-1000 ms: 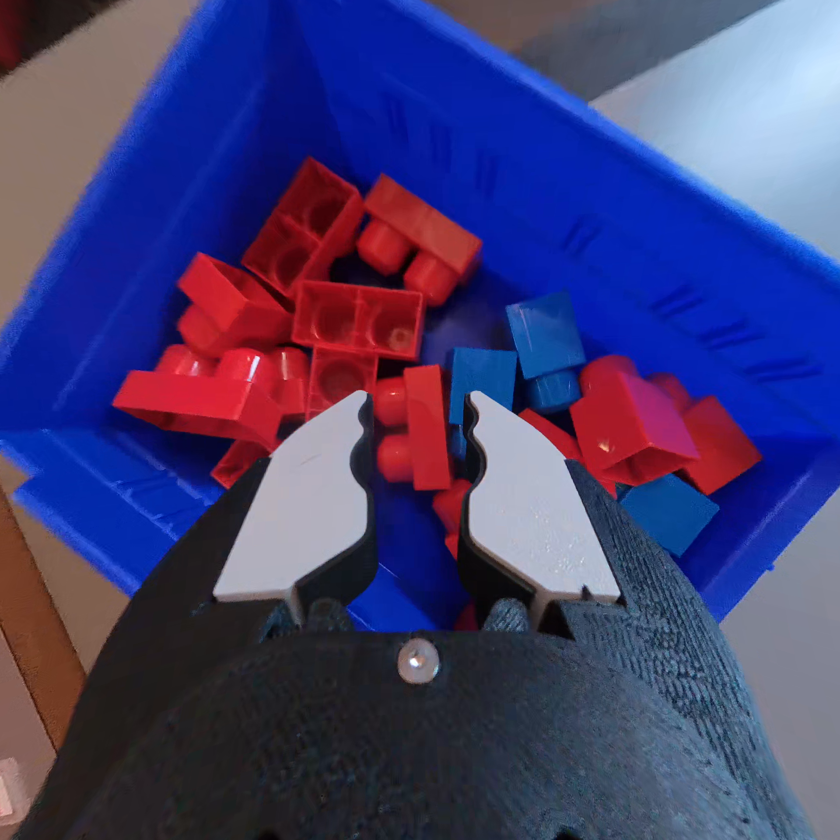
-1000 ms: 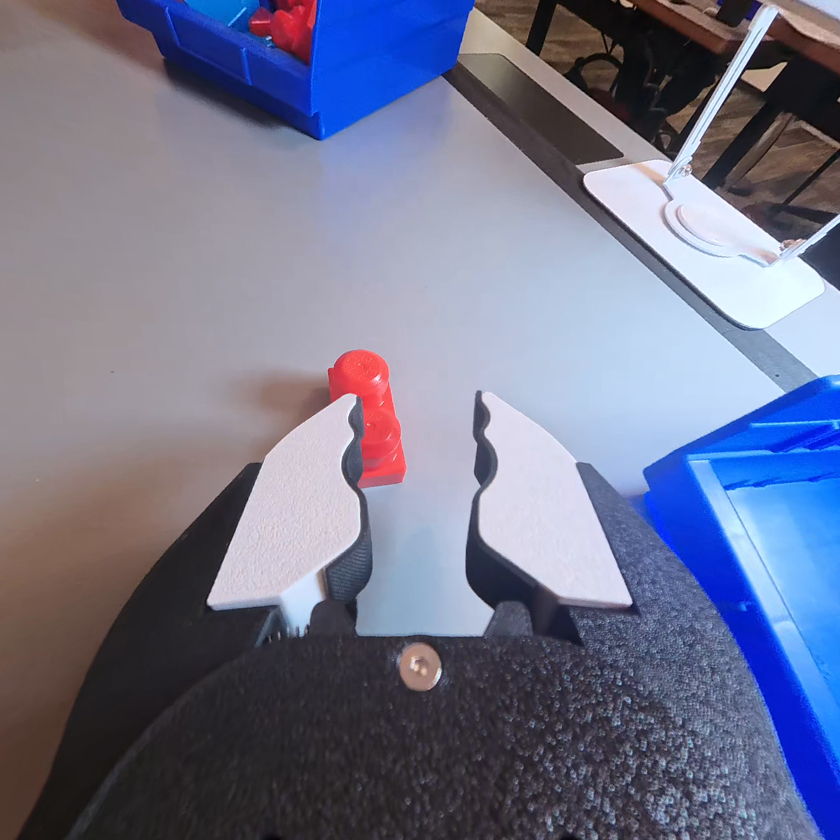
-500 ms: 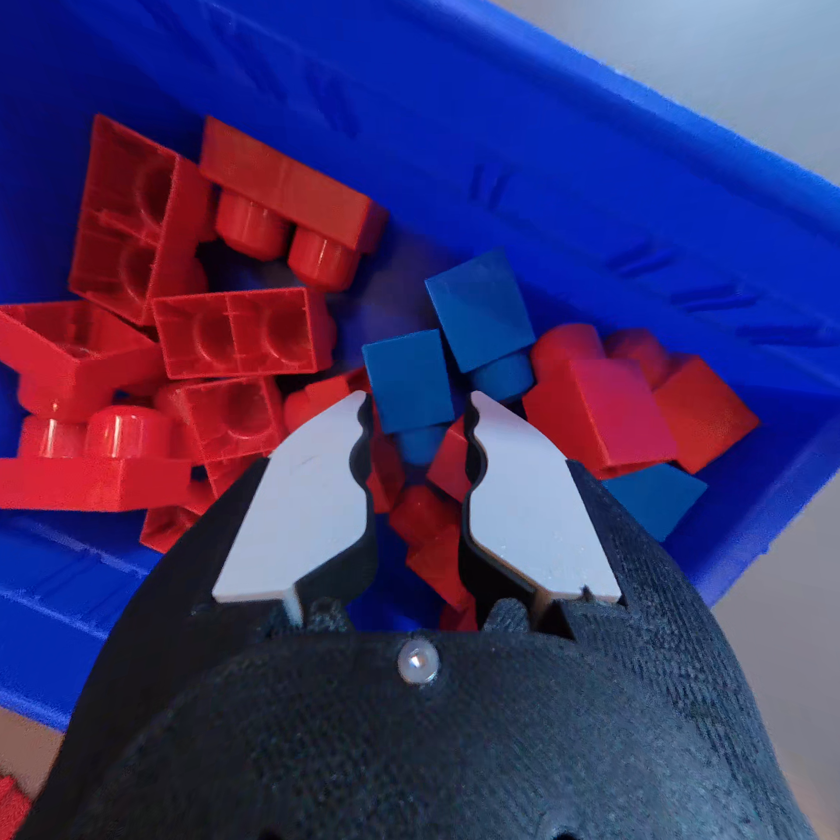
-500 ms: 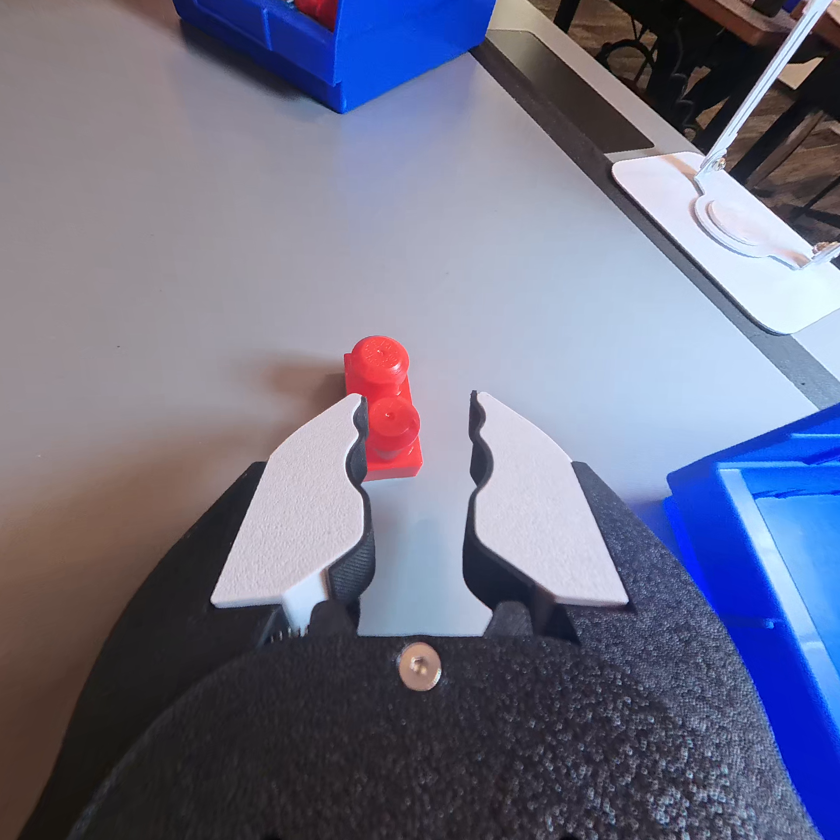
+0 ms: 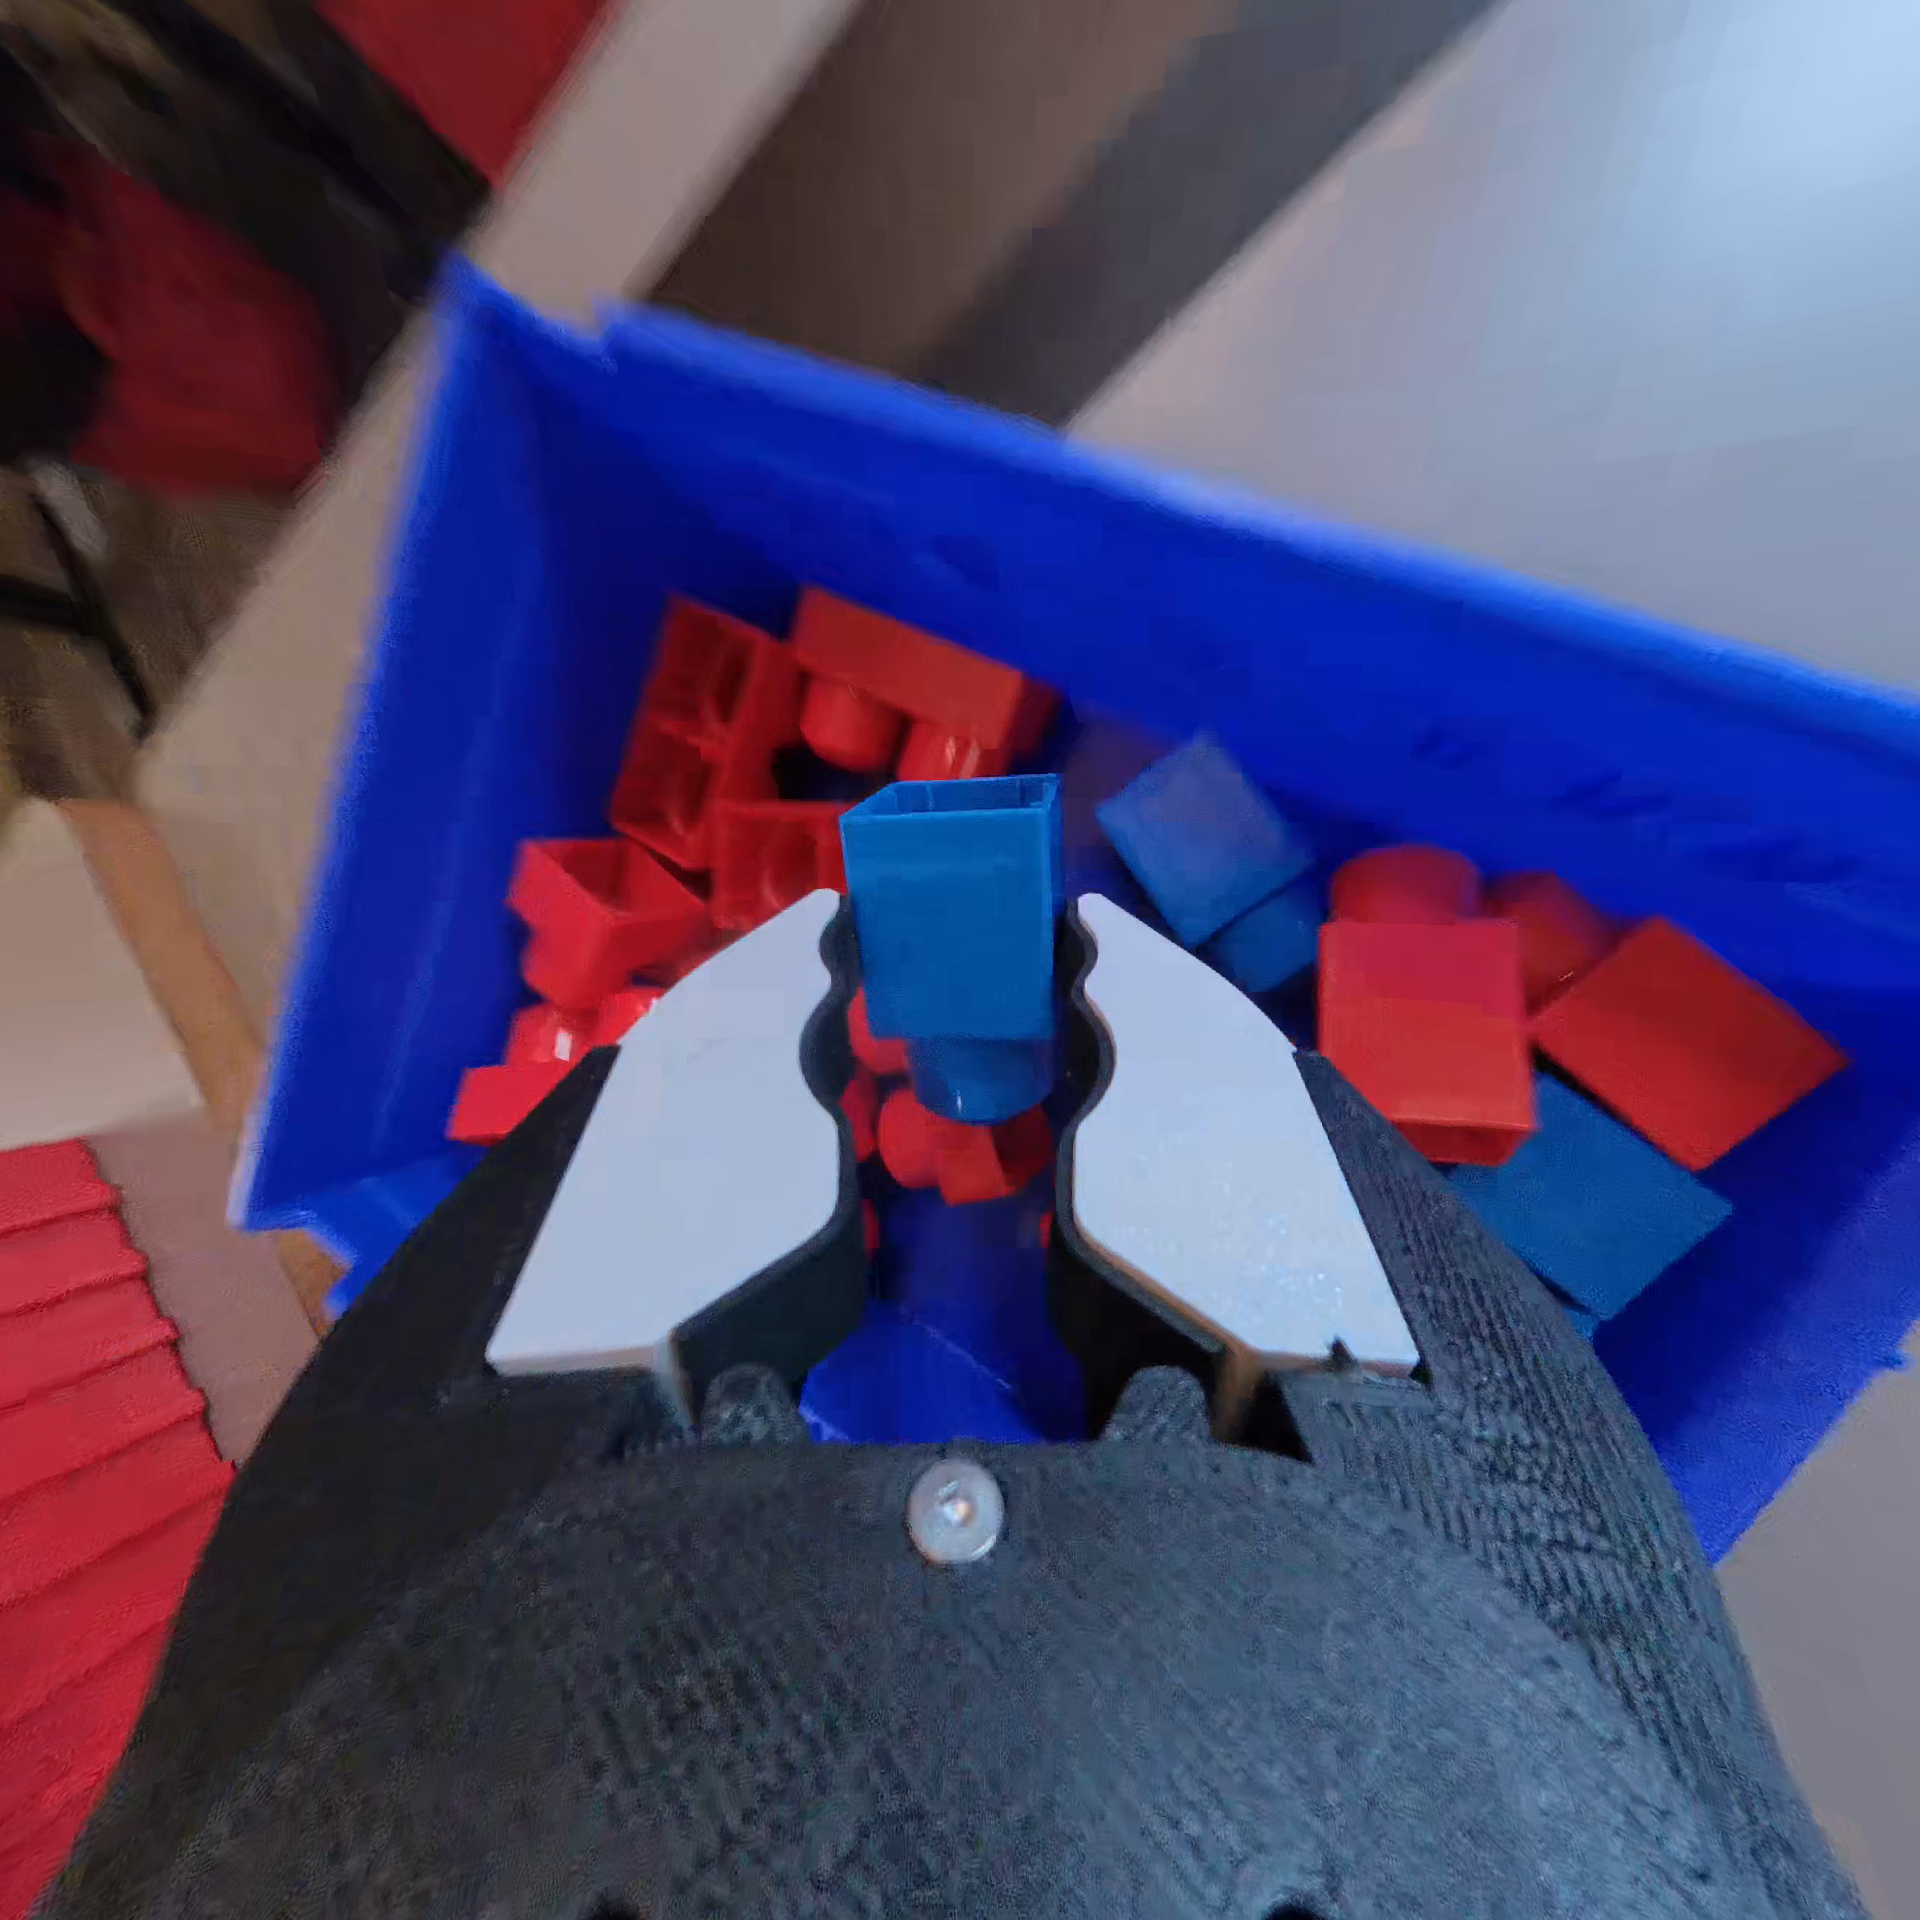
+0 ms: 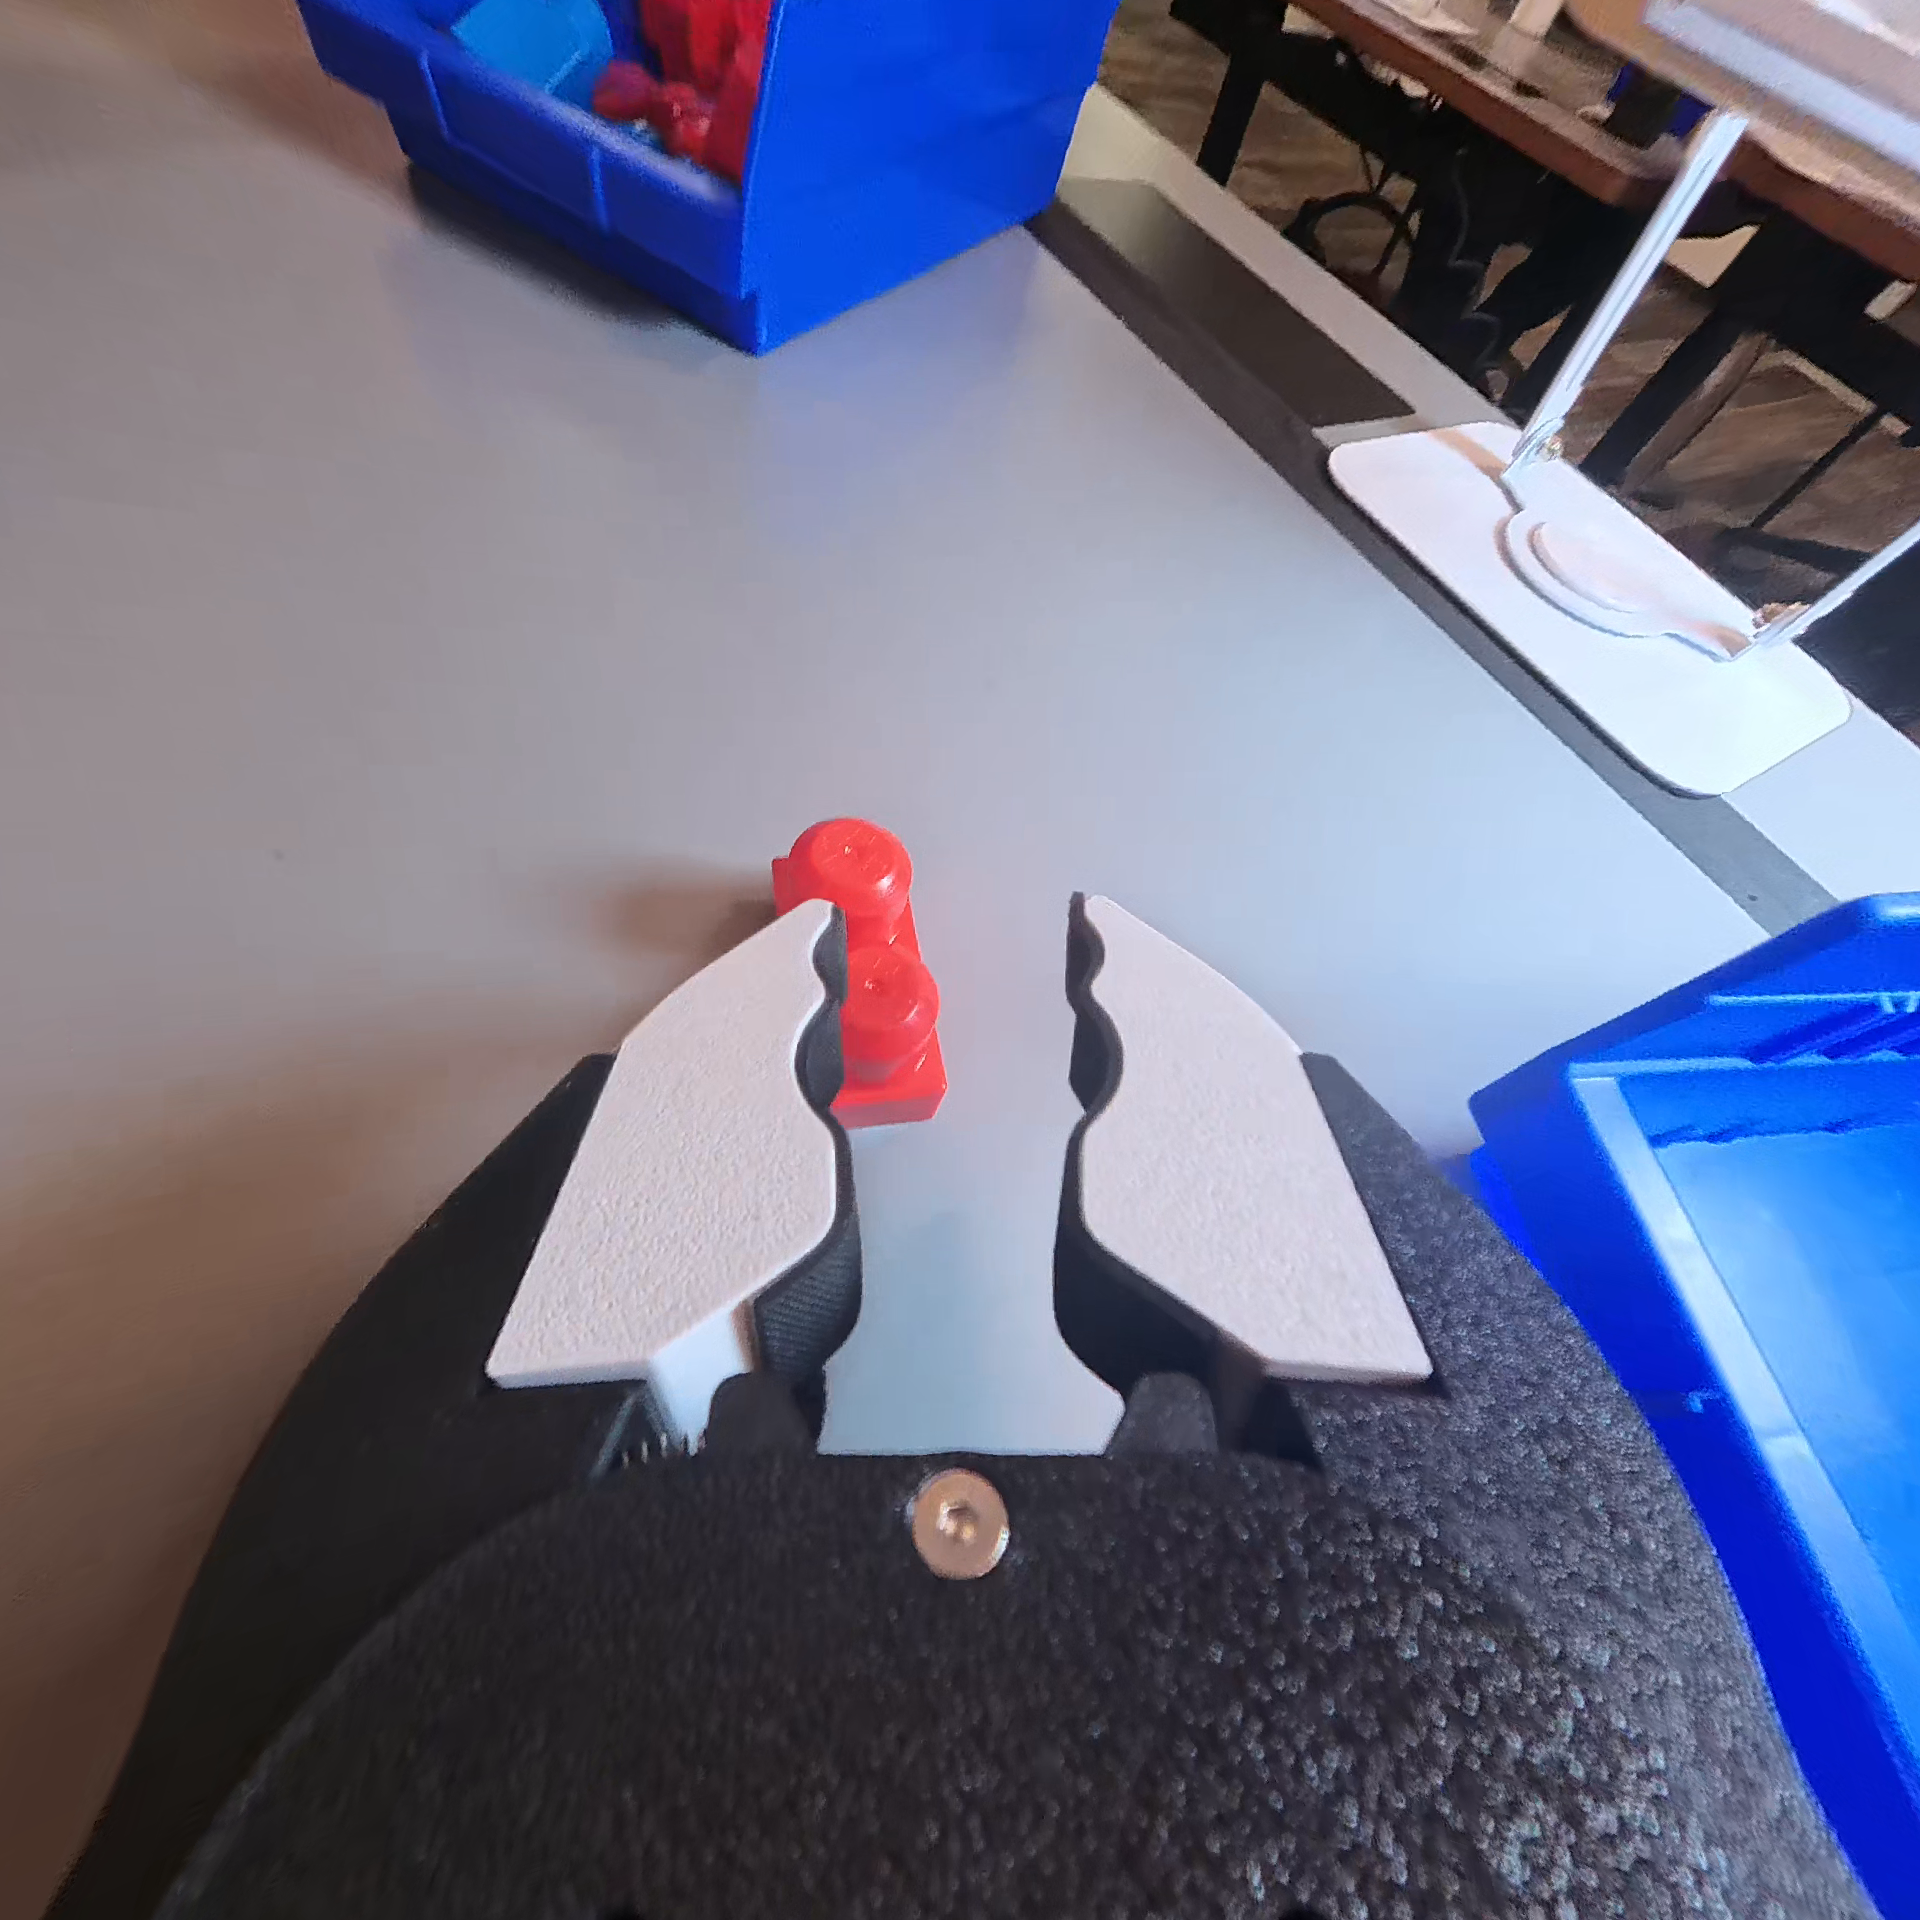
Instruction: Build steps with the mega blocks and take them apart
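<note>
Left tongs (image 5: 951,951) risen from bin (image 5: 1351,644) clamping blue block (image 5: 951,914), background blurred, right tongs (image 6: 951,971) gaping, half-hiding red block (image 6: 883,997)

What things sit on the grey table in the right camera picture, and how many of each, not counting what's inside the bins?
Blue bins: 2
Red block: 1
White stand: 1
Total: 4
</note>
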Demonstrator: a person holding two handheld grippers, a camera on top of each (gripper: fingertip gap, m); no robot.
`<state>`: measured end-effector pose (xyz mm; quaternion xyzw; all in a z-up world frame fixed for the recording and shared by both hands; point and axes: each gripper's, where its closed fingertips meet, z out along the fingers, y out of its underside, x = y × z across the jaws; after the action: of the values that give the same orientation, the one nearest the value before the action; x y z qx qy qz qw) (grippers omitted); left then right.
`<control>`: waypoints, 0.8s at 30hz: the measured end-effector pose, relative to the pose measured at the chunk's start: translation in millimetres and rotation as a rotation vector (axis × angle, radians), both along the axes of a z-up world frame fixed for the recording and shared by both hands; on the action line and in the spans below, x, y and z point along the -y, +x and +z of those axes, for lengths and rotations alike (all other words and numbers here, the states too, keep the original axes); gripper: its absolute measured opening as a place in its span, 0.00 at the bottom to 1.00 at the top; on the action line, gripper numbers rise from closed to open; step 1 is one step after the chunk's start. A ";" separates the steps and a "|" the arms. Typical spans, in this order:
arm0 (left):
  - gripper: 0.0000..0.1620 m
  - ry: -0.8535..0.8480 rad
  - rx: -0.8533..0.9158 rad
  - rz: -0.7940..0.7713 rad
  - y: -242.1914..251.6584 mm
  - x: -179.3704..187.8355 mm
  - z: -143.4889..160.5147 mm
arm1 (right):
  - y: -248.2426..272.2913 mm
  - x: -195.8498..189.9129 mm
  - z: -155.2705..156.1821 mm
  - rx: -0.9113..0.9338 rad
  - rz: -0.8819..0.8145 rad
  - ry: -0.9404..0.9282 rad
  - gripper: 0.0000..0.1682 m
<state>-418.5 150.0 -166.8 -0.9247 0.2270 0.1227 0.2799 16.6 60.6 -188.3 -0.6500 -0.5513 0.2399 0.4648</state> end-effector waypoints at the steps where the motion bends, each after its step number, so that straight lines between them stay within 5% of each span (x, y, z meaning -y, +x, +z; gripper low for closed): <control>1: 0.24 0.104 0.024 -0.020 8.5 -2.3 20.3 | -0.7 -0.4 3.8 -0.025 -0.004 -0.005 0.24; 4: 0.24 0.336 0.218 -0.197 74.5 8.5 68.1 | -4.3 1.7 15.4 -0.107 -0.001 -0.032 0.24; 7: 0.24 0.424 0.377 -0.463 164.1 45.1 85.2 | -8.0 6.7 21.2 -0.150 0.014 -0.047 0.26; 13: 0.24 0.196 0.366 -0.788 297.3 117.0 13.6 | -13.7 13.8 8.4 -0.078 0.034 -0.033 0.29; 18: 0.24 -0.014 0.246 -0.864 333.6 126.1 -47.8 | -13.0 15.9 -11.5 0.036 0.041 -0.030 0.32; 24: 0.33 0.058 0.309 -0.812 346.8 113.7 -41.0 | -6.3 10.3 -30.6 0.154 0.008 -0.018 0.32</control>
<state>-71.8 36.3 -207.8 -0.7595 0.5243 -0.1309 0.3622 10.3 50.3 -218.9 -0.6685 -0.5859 0.1960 0.4140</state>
